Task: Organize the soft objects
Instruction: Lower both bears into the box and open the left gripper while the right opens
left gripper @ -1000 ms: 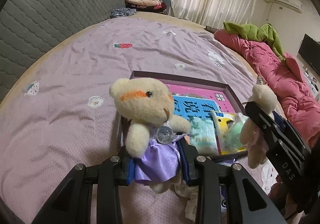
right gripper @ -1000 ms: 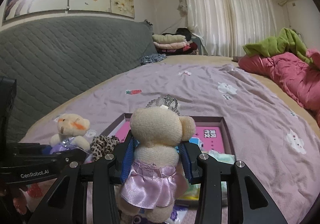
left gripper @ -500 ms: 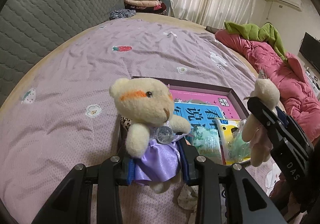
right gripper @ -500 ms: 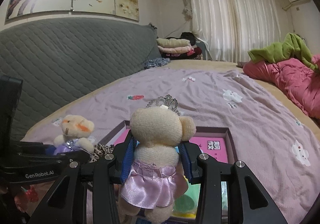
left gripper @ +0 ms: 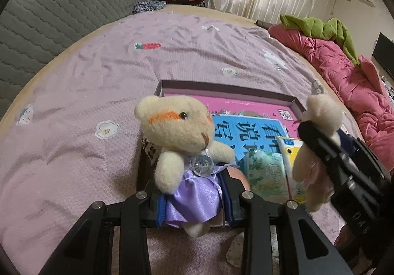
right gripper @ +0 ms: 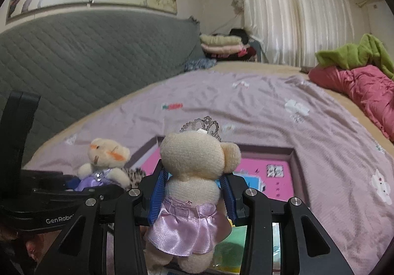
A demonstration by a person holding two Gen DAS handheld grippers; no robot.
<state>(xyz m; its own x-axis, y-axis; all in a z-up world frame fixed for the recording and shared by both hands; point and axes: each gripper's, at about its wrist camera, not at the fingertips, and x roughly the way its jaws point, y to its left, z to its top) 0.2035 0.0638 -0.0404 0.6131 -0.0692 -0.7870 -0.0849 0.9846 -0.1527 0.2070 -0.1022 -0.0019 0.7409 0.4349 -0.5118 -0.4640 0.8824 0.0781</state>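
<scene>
My left gripper (left gripper: 192, 197) is shut on a cream teddy bear in a purple dress (left gripper: 182, 142), held upright over the near left corner of a shallow purple box (left gripper: 221, 86) on the bed. My right gripper (right gripper: 193, 197) is shut on a second cream bear in a pink skirt (right gripper: 197, 176) with a silver tiara, its back to the camera, also above the box (right gripper: 294, 159). The pink-skirted bear (left gripper: 317, 137) and right gripper show at the right of the left wrist view; the purple-dressed bear (right gripper: 106, 159) shows at the left of the right wrist view.
In the box lie a pink and blue book (left gripper: 246, 122), a green packet (left gripper: 267, 171) and a yellow packet (left gripper: 290, 149). A leopard-print item (right gripper: 134, 174) sits by the box's left edge. A pink quilt (left gripper: 344, 70) lies right; a grey headboard (left gripper: 49, 9) stands left.
Both grippers, each still holding its bear, have moved forward and lower toward the box, which now sits nearer and larger beneath them.
</scene>
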